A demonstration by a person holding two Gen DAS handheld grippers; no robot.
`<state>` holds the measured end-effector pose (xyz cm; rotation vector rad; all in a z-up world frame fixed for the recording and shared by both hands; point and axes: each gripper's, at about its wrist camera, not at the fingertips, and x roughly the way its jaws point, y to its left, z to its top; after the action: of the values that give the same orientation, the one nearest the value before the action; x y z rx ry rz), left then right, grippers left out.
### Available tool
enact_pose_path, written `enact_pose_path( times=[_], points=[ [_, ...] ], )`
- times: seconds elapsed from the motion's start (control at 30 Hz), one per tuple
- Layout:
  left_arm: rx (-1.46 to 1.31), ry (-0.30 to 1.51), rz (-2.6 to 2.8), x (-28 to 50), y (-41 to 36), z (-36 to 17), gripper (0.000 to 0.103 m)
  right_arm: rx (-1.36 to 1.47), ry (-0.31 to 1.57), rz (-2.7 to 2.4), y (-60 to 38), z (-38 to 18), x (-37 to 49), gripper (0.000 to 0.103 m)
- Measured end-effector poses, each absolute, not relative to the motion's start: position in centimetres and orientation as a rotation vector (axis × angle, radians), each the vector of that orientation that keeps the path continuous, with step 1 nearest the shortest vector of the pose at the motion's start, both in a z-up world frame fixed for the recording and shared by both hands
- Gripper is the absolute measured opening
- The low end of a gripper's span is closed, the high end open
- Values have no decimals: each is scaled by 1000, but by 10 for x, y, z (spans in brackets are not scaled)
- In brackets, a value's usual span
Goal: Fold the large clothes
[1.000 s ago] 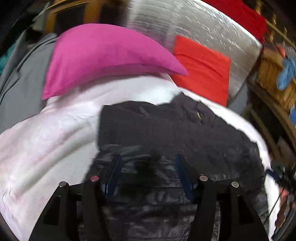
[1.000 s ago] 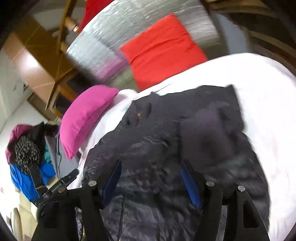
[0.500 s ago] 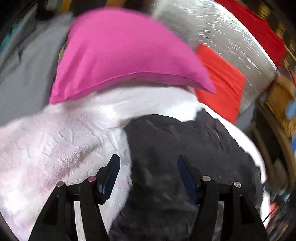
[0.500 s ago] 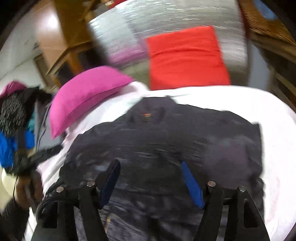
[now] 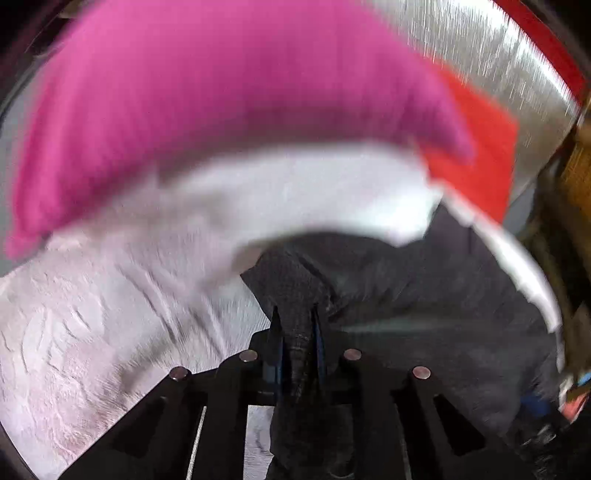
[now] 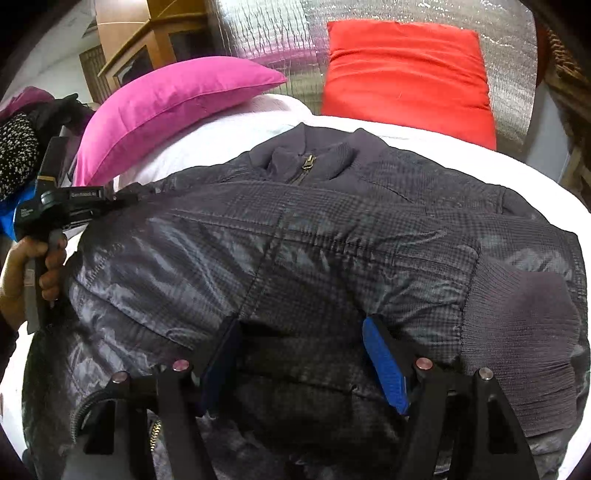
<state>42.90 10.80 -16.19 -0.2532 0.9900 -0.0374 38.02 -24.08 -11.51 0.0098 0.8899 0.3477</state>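
Note:
A dark checked padded jacket [image 6: 295, 240] lies front up on the white bed cover [image 6: 443, 147], zipped, collar away from me, a knit cuff [image 6: 517, 325] folded over its right side. My left gripper [image 5: 297, 325] is closing at the jacket's left edge, and its pads pinch a fold of the dark fabric [image 5: 295, 295]. In the right wrist view a hand [image 6: 22, 273] holds that left gripper [image 6: 110, 201] at the jacket's left shoulder. My right gripper [image 6: 301, 325] hovers open over the jacket's lower front, nothing between its blue pads.
A pink pillow [image 6: 166, 107] and a red pillow [image 6: 406, 74] lean at the bed's head against a silver quilted panel [image 6: 266, 29]. A pile of clothes [image 6: 18, 147] sits off the bed's left side, before a wooden cabinet [image 6: 125, 40].
The left gripper moved left to the jacket's edge, sank and closed on the fabric. The right gripper rolled level and dropped closer to the jacket, staying open.

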Motion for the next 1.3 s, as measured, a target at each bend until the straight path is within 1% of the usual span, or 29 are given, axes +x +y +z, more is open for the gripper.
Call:
enact_pose_path(
  times=[0.03, 0.07, 0.1, 0.13, 0.17, 0.2, 0.27, 0.33, 0.43, 0.53, 0.57, 0.67, 0.77, 0.83, 0.87, 0.93, 1.0, 1.03, 1.1, 1.13, 1.17, 1.2, 1.23, 1.27, 1.3],
  points=[
    [-234, 987, -19, 430, 108, -163, 26, 10, 890, 347, -242, -115, 378, 73],
    [-206, 969, 8, 428, 106, -158, 34, 11, 892, 346, -243, -114, 379, 73],
    [-170, 943, 62, 423, 102, -148, 38, 12, 894, 347, -244, -114, 378, 73],
    [-153, 918, 89, 418, 100, -139, 39, 13, 894, 350, -241, -113, 379, 73],
    [-128, 880, 126, 409, 95, -126, 45, 22, 894, 356, -241, -113, 379, 73],
    [-109, 836, 152, 398, 90, -114, 54, 33, 892, 361, -242, -111, 380, 74],
    [-72, 732, 170, 375, 73, -92, 62, 81, 888, 386, -246, -105, 381, 76],
    [-44, 671, 117, 355, 44, -76, 66, 181, 869, 414, -260, -91, 375, 76],
    [-4, 649, -5, 335, 1, -71, 68, 341, 737, 414, -309, -59, 356, 76],
    [40, 681, -123, 333, -45, -86, 68, 391, 684, 284, -363, -49, 354, 76],
    [53, 695, -133, 339, -58, -93, 68, 411, 694, 218, -386, -54, 359, 76],
    [75, 831, -169, 351, -83, -129, 68, 550, 767, 85, -451, -84, 381, 76],
    [97, 819, -159, 350, -87, -140, 68, 595, 836, 94, -473, -108, 404, 74],
    [101, 813, -163, 351, -87, -143, 68, 608, 884, 125, -472, -117, 420, 61],
    [102, 812, -165, 349, -84, -144, 68, 615, 914, 164, -468, -122, 431, 57],
    [110, 798, -167, 348, -85, -147, 68, 567, 950, 183, -457, -119, 442, 25],
    [116, 786, -164, 349, -83, -150, 68, 455, 896, 149, -448, -101, 437, 18],
    [117, 782, -162, 347, -86, -151, 68, 413, 871, 118, -446, -98, 433, 18],
    [127, 777, -155, 344, -88, -153, 68, 338, 932, 53, -444, -114, 435, 18],
    [133, 777, -151, 344, -89, -153, 68, 320, 968, 37, -443, -124, 436, 24],
    [134, 777, -151, 344, -88, -153, 68, 317, 940, 12, -443, -121, 431, 27],
    [132, 780, -151, 344, -87, -152, 68, 328, 912, -11, -445, -115, 425, 38],
    [129, 785, -155, 345, -87, -152, 68, 346, 881, -49, -447, -106, 417, 54],
    [127, 787, -157, 345, -86, -151, 68, 351, 850, -71, -448, -97, 410, 61],
    [126, 789, -157, 345, -86, -150, 68, 333, 799, -93, -444, -81, 396, 62]
  ],
)
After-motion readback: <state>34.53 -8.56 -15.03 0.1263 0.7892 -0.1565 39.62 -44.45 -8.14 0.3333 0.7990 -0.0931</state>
